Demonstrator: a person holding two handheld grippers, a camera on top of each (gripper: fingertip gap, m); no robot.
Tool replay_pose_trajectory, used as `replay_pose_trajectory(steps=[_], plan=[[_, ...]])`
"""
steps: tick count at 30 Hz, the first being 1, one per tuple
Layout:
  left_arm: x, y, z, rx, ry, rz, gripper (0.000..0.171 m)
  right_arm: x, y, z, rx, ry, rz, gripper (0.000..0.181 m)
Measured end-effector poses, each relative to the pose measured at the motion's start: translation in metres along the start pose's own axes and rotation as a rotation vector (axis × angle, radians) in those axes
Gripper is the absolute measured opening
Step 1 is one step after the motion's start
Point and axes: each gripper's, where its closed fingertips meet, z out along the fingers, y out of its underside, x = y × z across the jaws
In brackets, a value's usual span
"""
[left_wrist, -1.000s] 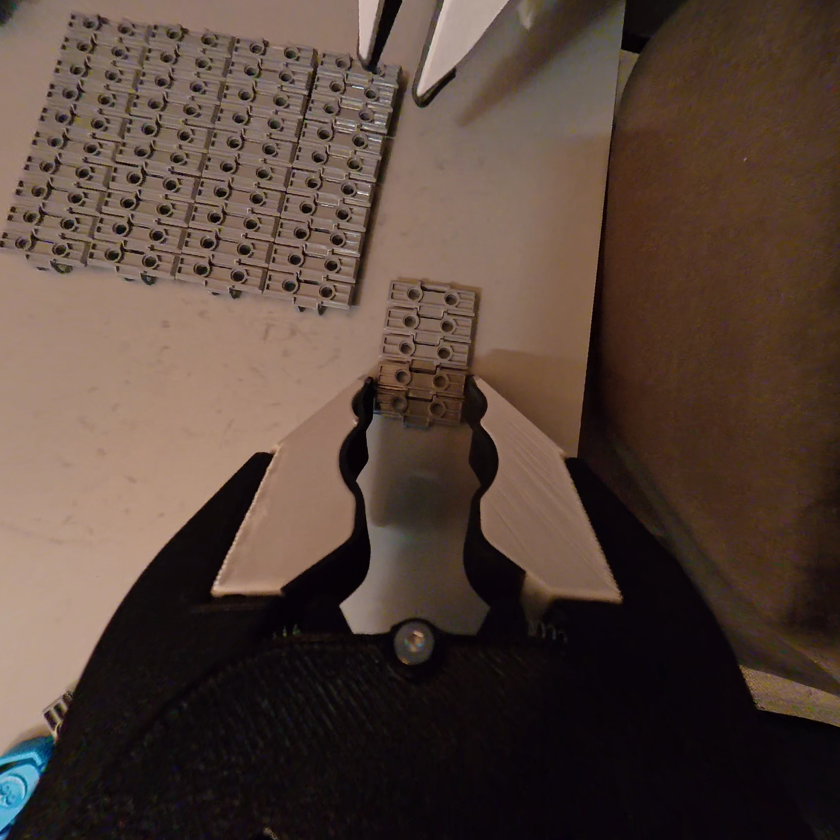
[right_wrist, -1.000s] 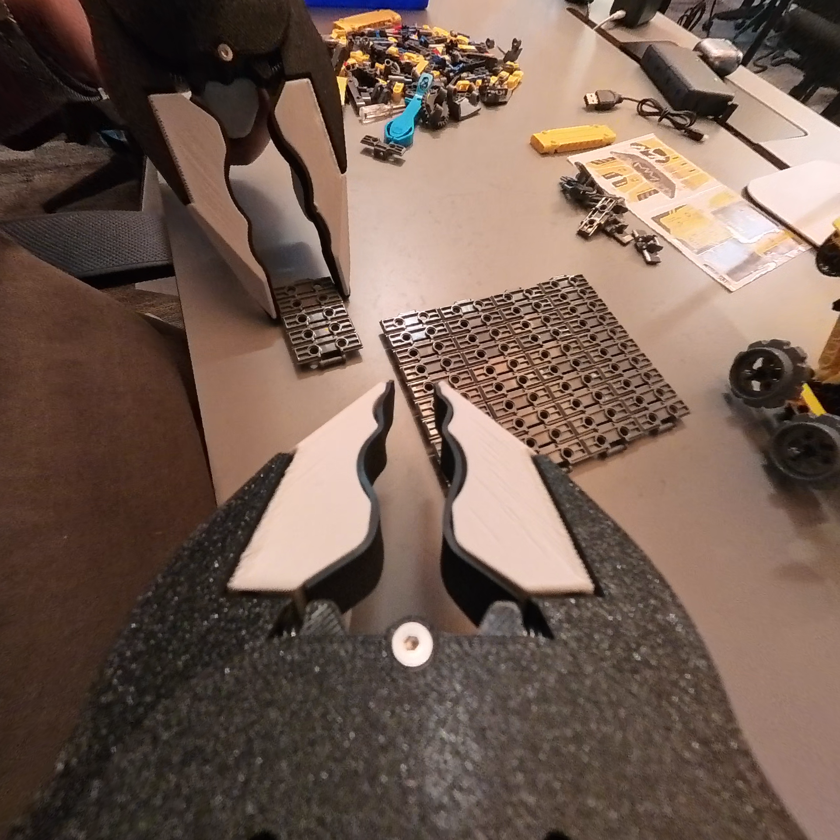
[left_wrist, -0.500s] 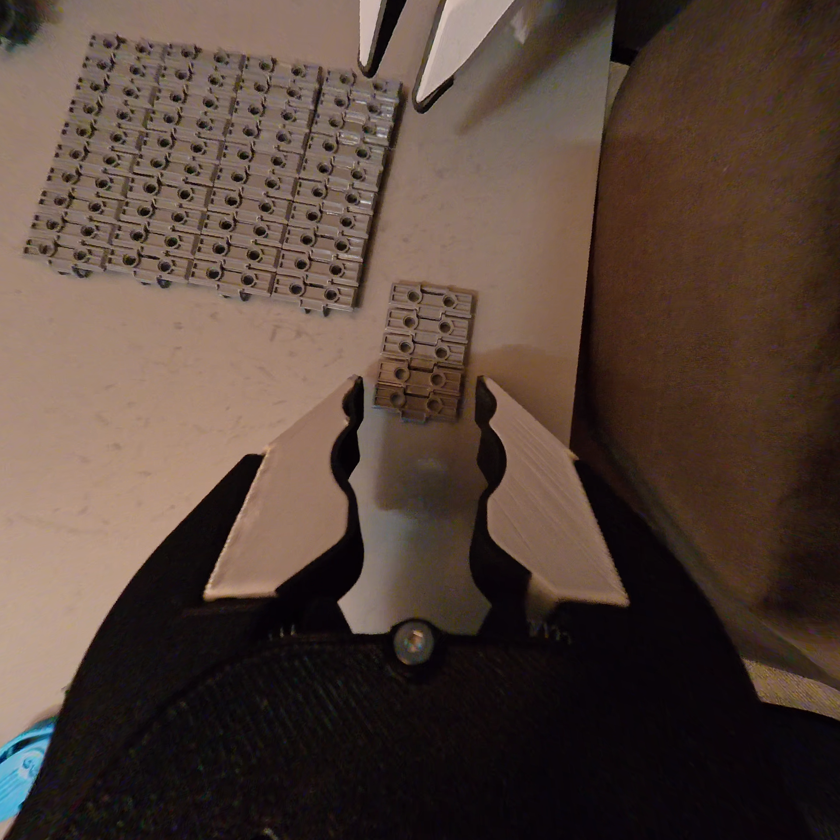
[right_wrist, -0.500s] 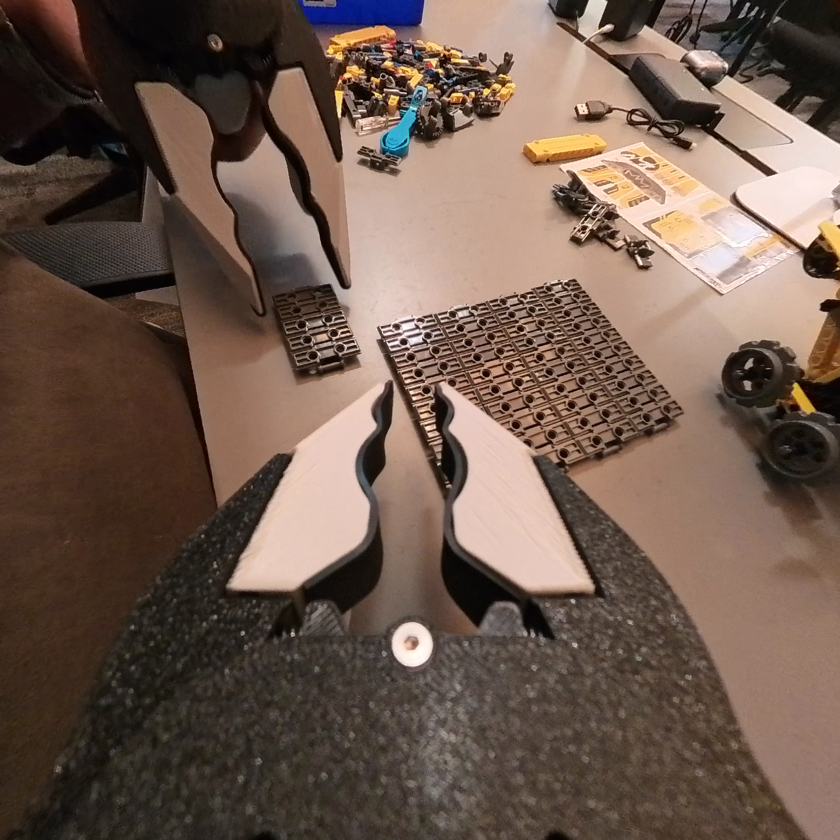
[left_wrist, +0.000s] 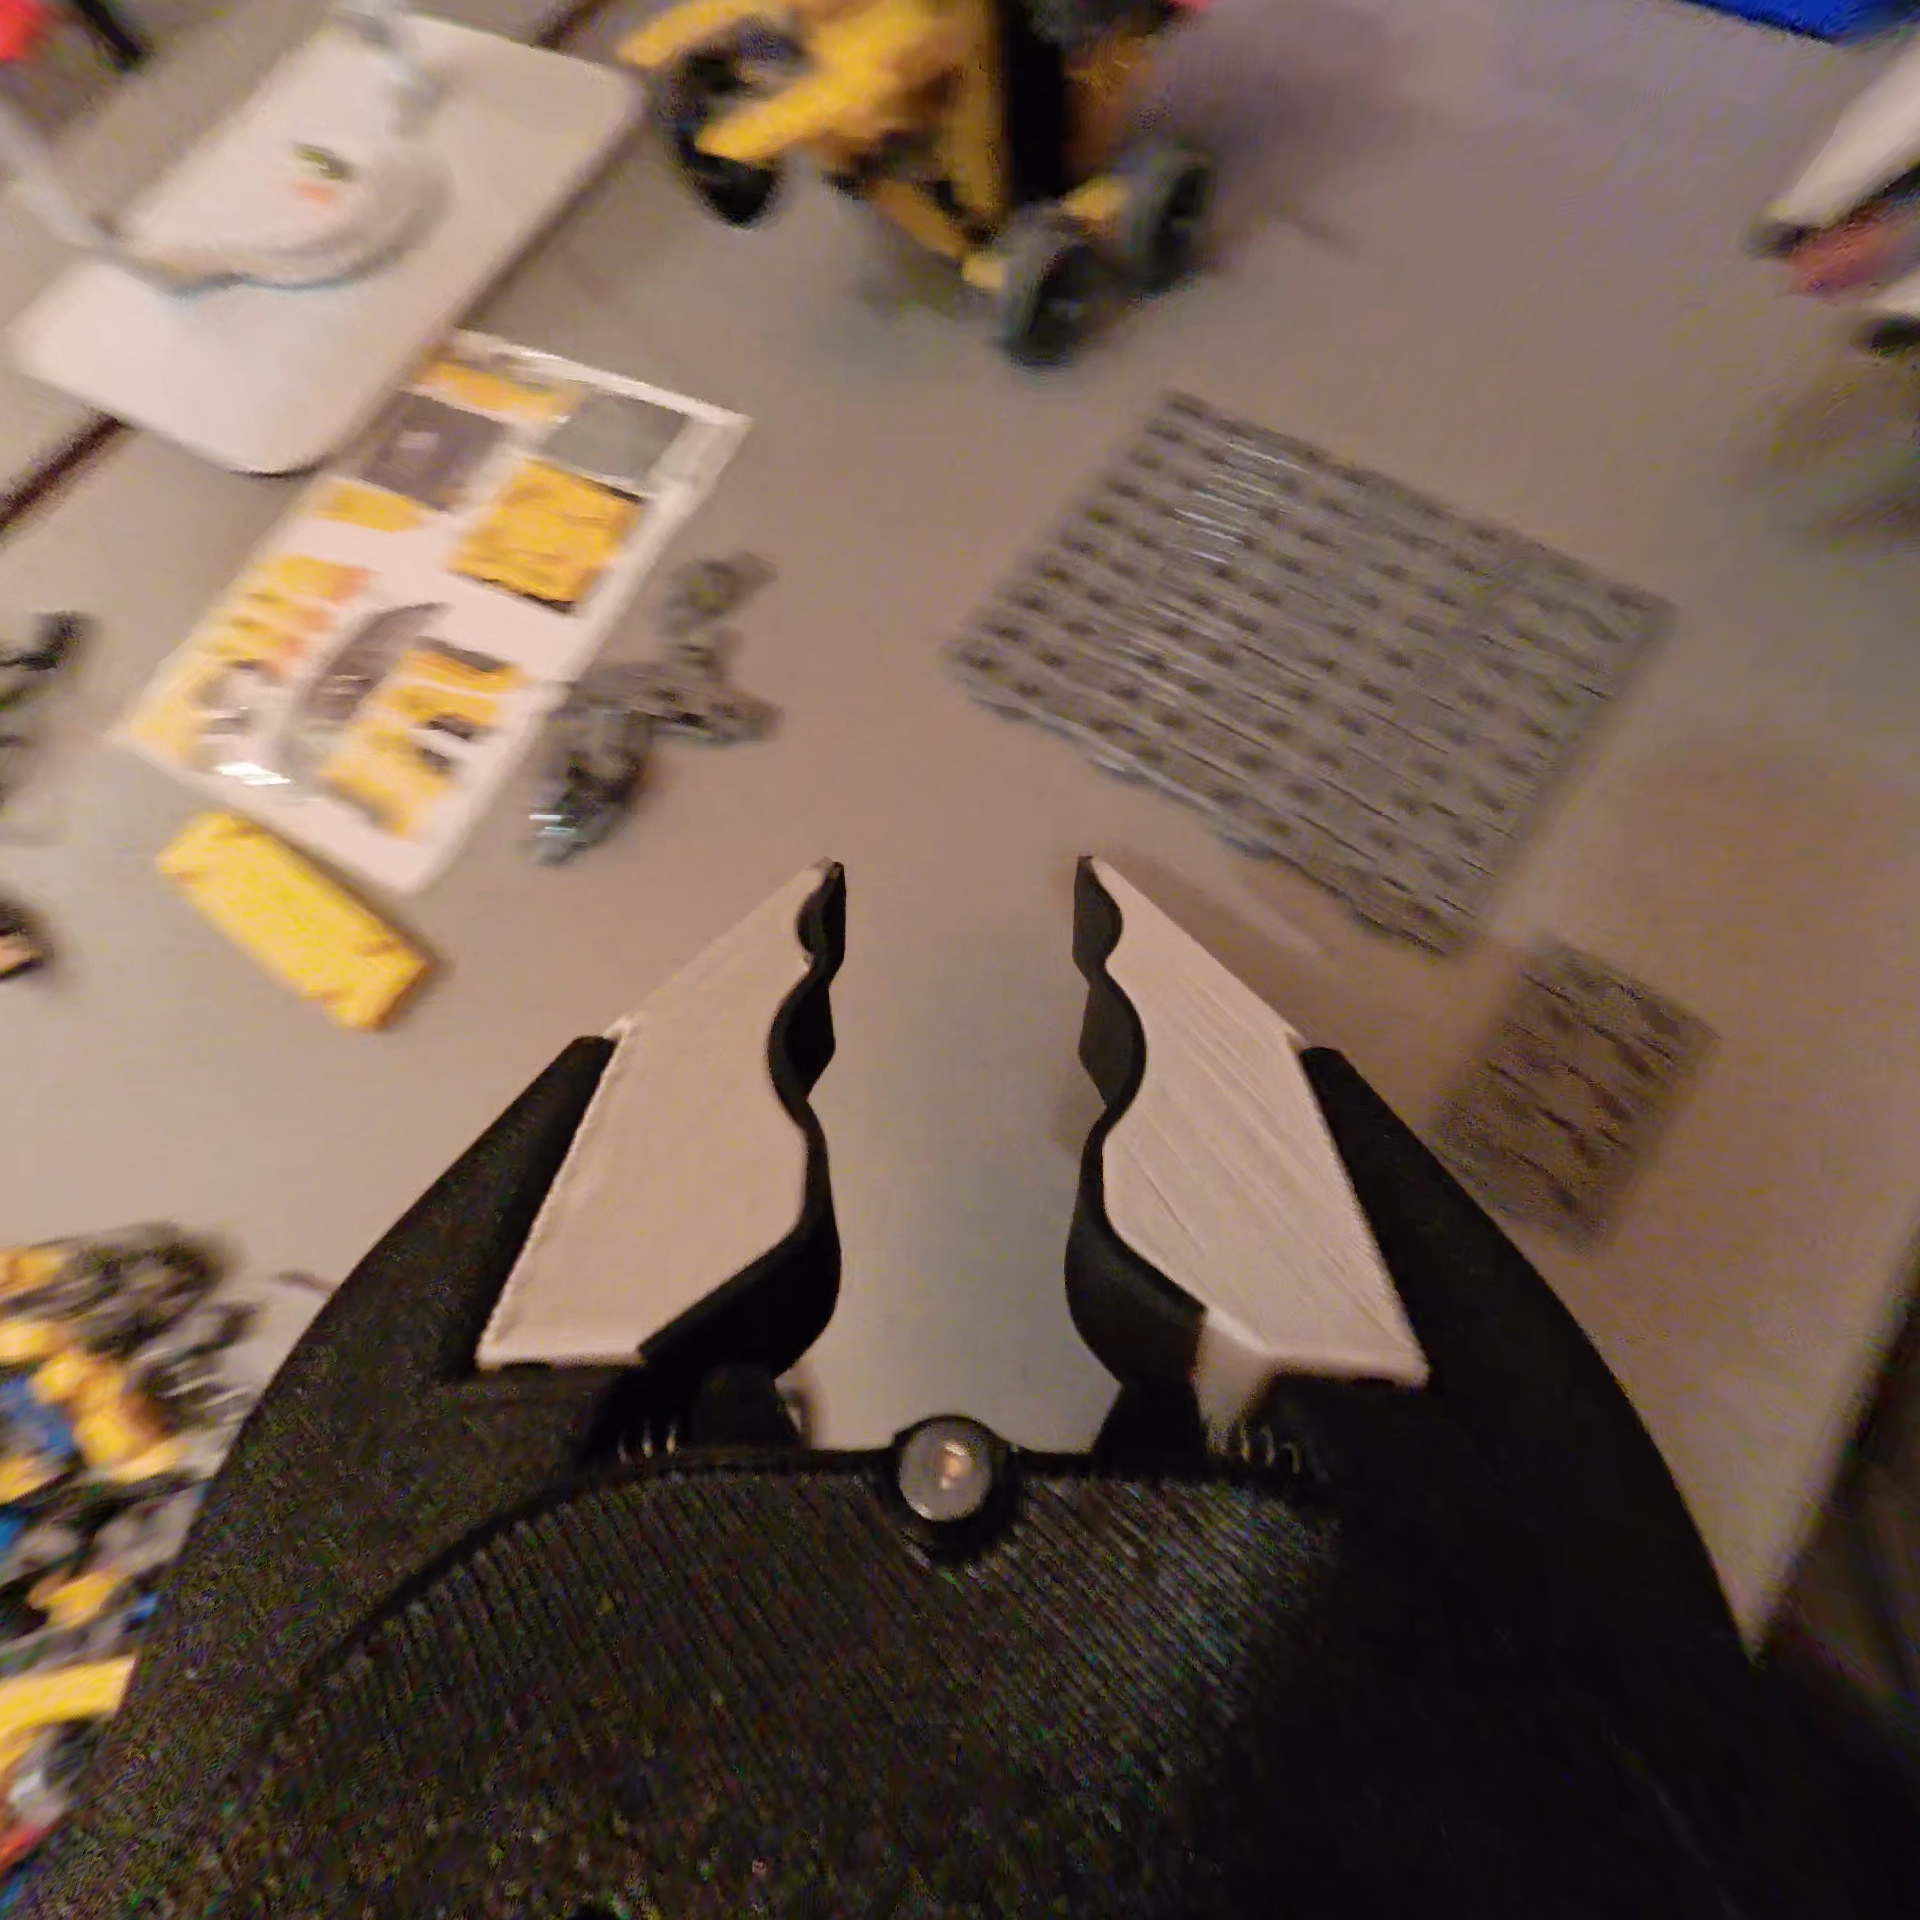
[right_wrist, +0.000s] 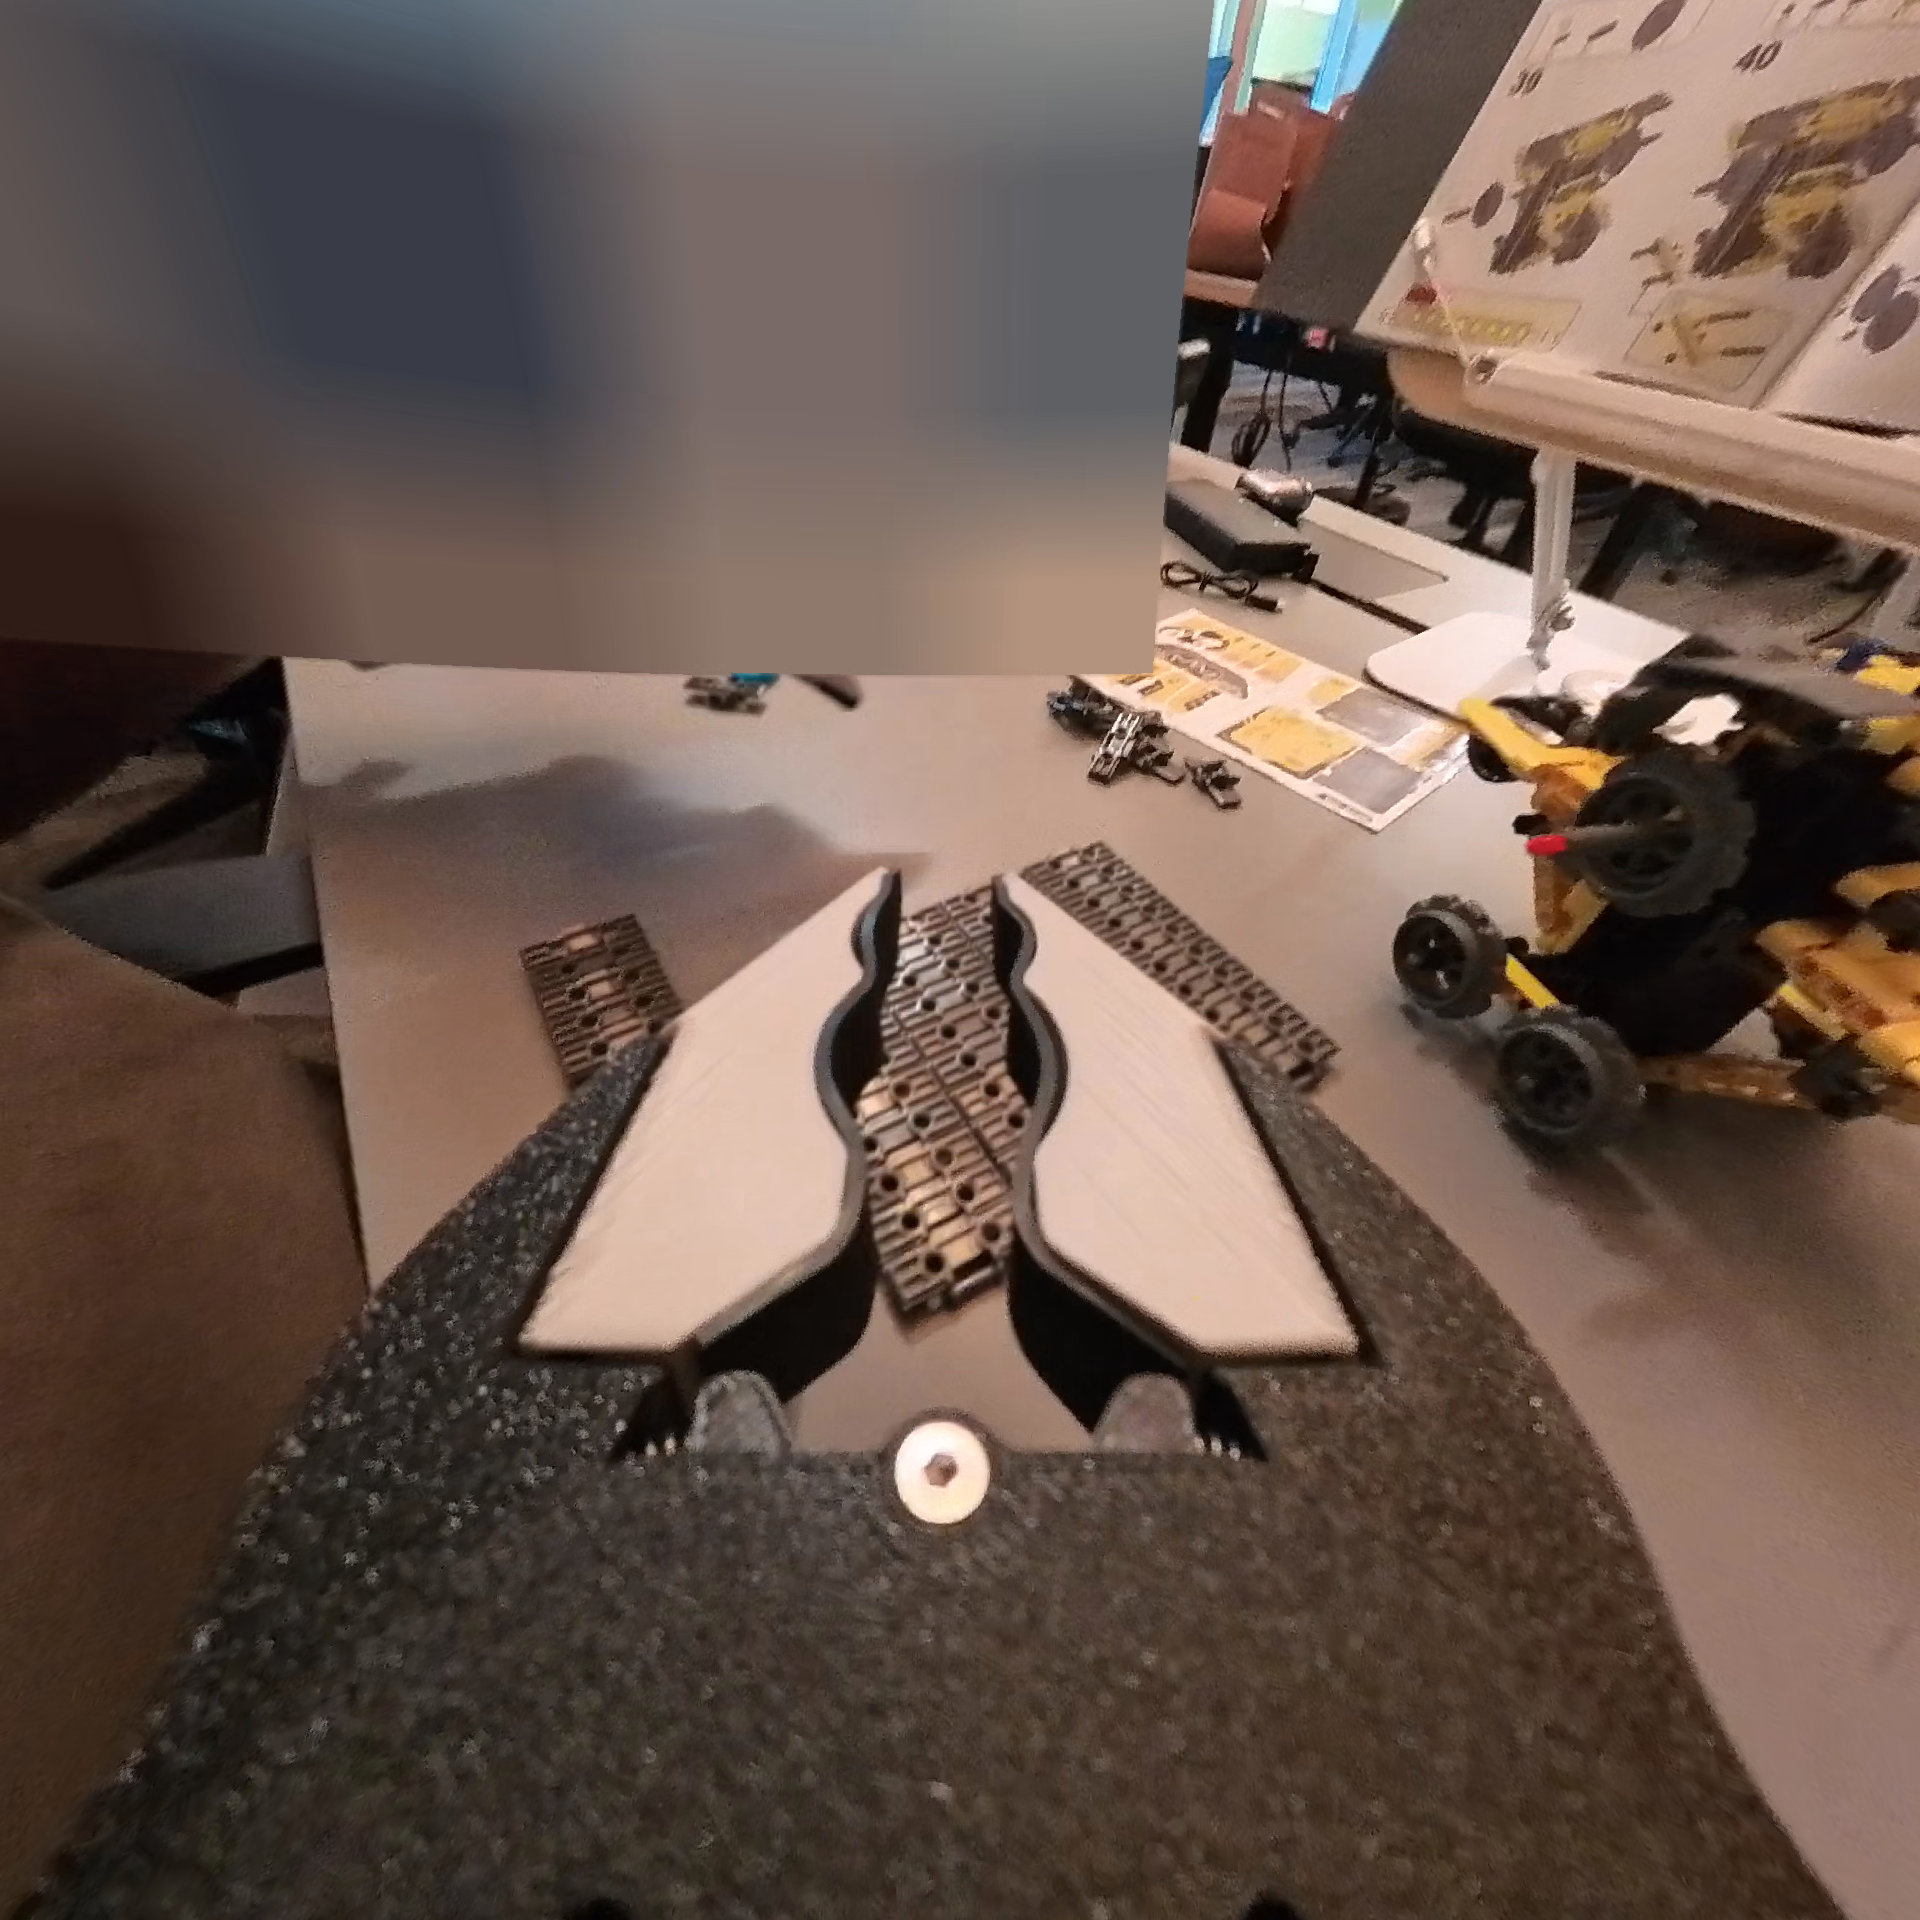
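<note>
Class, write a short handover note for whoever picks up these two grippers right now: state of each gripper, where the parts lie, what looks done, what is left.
Left gripper: jaws open, empty, above bare table.
Right gripper: jaws open, holding nothing, low over the large track-link mat.
Small track-link strip lies flat left of the mat, apart from it, near the table edge.
Yellow wheeled model stands to the right; loose black links and a sticker sheet lie beyond.
Done: mat and strip assembled separately. Left: neither is gripped; the two are not joined.

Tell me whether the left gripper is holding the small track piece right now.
No. The left gripper is open over bare table, and the small track piece lies apart from it, off to the right.
</note>
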Motion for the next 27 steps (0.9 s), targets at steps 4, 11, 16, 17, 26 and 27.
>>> replay_pose_trajectory(steps=[4, 11, 16, 17, 26, 27], plan=[[-0.059, -0.021, 0.027, -0.024, -0.166, -0.017, 0.039, 0.011, -0.018, 0.011, 0.078, 0.007, -0.011, 0.017], [-0.063, -0.015, 0.086, -0.140, -0.029, 0.001, 0.068, 0.032, -0.014, 0.021, 0.104, 0.108, -0.067, 0.017], [-0.063, -0.010, 0.097, -0.137, -0.044, 0.018, 0.055, 0.039, -0.014, 0.010, 0.147, 0.161, -0.093, 0.016], [-0.064, -0.009, 0.098, -0.142, -0.049, 0.024, 0.052, 0.037, -0.015, 0.009, 0.155, 0.144, -0.076, 0.016], [-0.064, -0.004, 0.096, -0.183, -0.127, 0.113, 0.036, 0.038, -0.017, 0.005, 0.185, 0.126, -0.021, 0.017], [-0.064, -0.005, 0.095, -0.178, -0.135, 0.121, 0.036, 0.038, -0.017, 0.005, 0.186, 0.127, -0.018, 0.017]])
